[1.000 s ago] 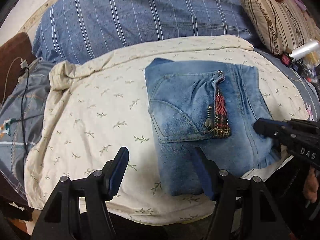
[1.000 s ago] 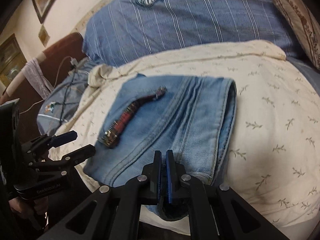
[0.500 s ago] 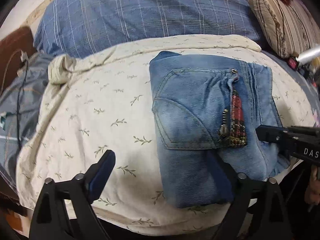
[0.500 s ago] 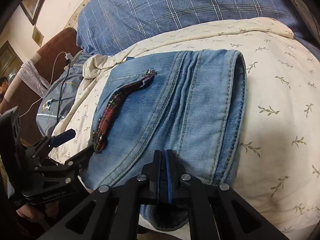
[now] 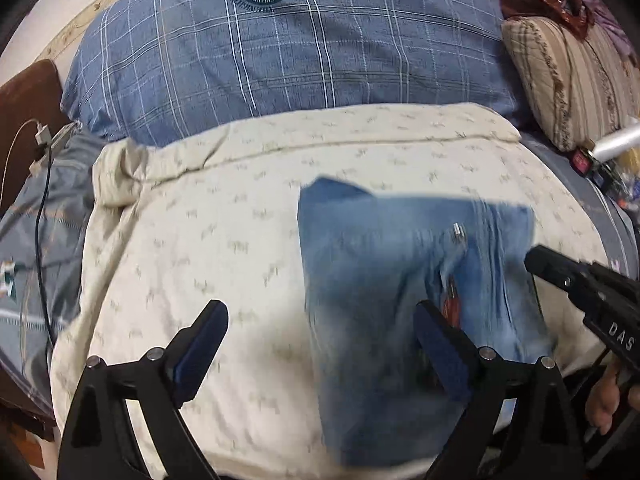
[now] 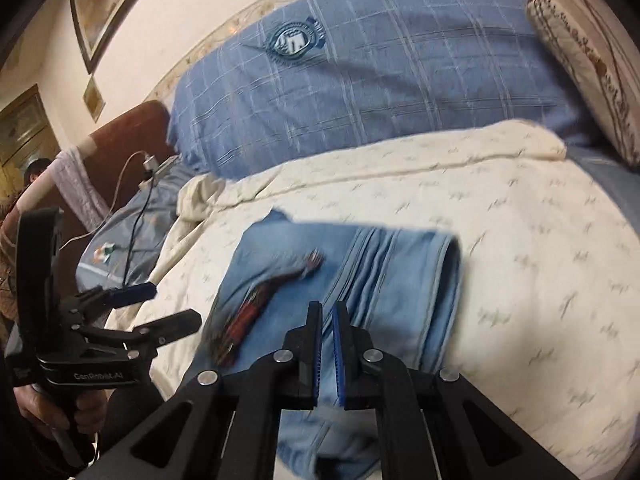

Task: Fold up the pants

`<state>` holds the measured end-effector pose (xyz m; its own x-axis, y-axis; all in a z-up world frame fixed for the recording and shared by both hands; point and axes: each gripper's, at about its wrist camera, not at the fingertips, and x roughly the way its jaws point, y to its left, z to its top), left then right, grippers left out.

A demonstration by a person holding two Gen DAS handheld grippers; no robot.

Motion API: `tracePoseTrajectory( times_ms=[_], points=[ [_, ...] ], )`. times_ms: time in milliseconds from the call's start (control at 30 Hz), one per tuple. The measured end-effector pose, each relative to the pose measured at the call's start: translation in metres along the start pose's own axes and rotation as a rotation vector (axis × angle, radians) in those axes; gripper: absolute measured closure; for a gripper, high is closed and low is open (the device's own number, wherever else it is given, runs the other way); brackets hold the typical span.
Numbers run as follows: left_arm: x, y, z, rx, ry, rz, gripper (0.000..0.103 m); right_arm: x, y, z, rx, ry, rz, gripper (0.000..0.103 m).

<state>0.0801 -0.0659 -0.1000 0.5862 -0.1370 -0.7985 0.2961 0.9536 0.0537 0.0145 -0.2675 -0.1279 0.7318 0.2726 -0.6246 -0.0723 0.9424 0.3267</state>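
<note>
Folded light-blue denim pants point(image 5: 392, 292) lie on a cream leaf-print sheet point(image 5: 200, 240), with a red plaid strap and metal chain by the pocket point(image 6: 248, 316). My left gripper point(image 5: 320, 344) is open wide and empty, above the pants' left edge at the sheet's near side. It also shows in the right wrist view point(image 6: 160, 308). My right gripper point(image 6: 327, 344) has a narrow gap between its jaws and holds nothing, just above the pants point(image 6: 360, 288). It shows at the right of the left wrist view point(image 5: 536, 258).
A blue plaid pillow point(image 5: 288, 44) lies behind the sheet. A striped beige cushion point(image 5: 572, 72) sits at the back right. Charger cables point(image 5: 40, 200) lie at the left on grey bedding. Small clutter sits at the far right point(image 5: 600, 156).
Both grippers have pulled back and up from the pants. The right gripper's jaws have parted slightly. The pants stay folded on the sheet.
</note>
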Motion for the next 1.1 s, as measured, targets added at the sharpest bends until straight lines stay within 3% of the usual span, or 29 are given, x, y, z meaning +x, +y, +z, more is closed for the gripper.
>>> tracePoseTrajectory(
  times_ms=[167,367,600,767,967,1100],
  points=[
    [0.037,-0.004,0.029,-0.021,0.049,-0.023,0.009,0.027,-0.018,0.021,0.086,0.034,0.010,0.096],
    [0.078,-0.008,0.031,-0.057,0.136,-0.019,0.009,0.059,-0.045,0.017,0.217,0.156,0.021,0.096],
    [0.098,-0.012,0.034,-0.048,0.162,-0.007,0.002,0.079,-0.050,0.014,0.215,0.209,0.038,0.096],
    [0.075,-0.004,0.030,-0.068,0.143,-0.037,0.003,0.070,-0.047,0.015,0.210,0.198,0.045,0.096],
    [0.022,0.010,0.007,-0.088,0.038,-0.018,0.003,0.035,-0.016,0.019,0.048,0.056,0.062,0.096],
    [-0.002,0.009,-0.016,-0.067,0.030,-0.004,0.003,0.024,-0.001,0.011,-0.008,0.051,0.067,0.096]
  ],
)
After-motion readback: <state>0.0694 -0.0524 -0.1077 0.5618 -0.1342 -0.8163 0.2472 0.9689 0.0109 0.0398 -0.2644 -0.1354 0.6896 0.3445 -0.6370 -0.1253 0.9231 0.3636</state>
